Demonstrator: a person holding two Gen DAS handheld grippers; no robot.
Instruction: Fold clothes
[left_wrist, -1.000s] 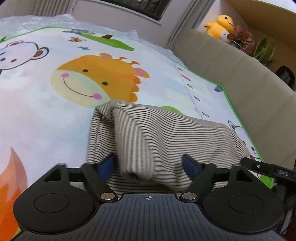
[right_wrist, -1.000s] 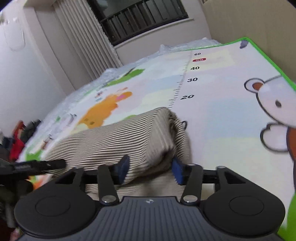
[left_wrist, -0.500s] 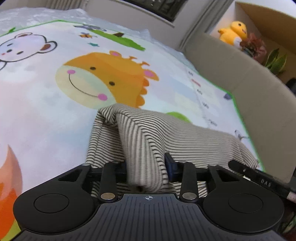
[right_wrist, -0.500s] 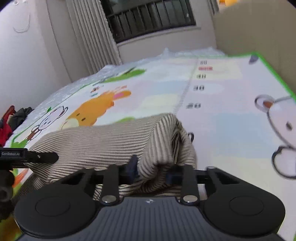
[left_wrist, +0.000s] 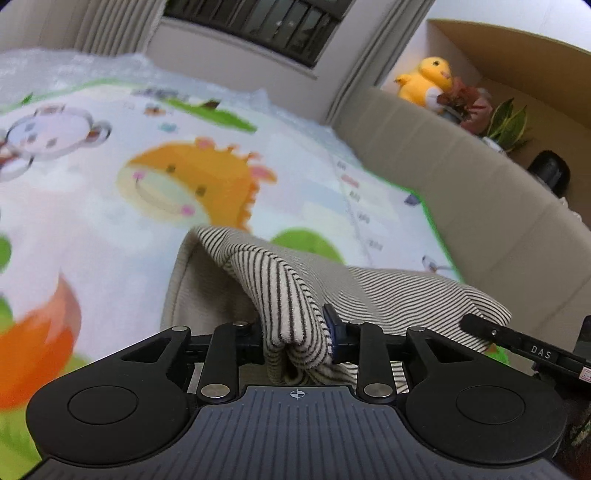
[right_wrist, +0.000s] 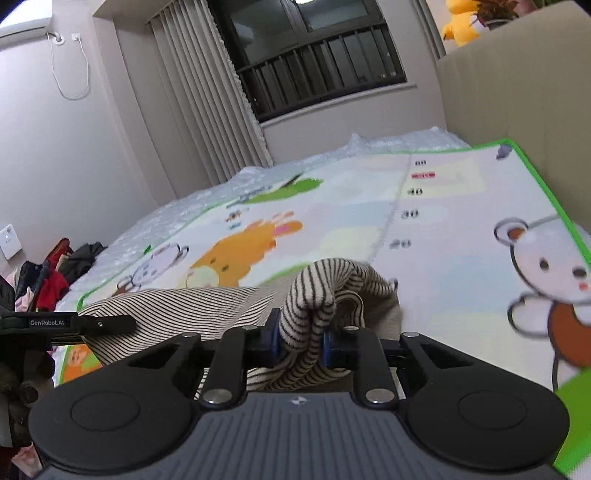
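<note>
Change: both grippers closed and lifted the striped garment (left_wrist: 295, 295) edge off the play mat (left_wrist: 92, 221).
Left gripper (left_wrist: 295, 334): fingers clamped on the fabric.
Right gripper (right_wrist: 301, 338): fingers clamped on the fabric.

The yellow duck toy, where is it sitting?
In the left wrist view, the yellow duck toy sits upper right, atop the beige headboard, beside a potted plant.

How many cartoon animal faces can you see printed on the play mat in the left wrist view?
2: a monkey face at the mat's far left and an orange giraffe face near the middle. The striped garment may hide others.
</note>
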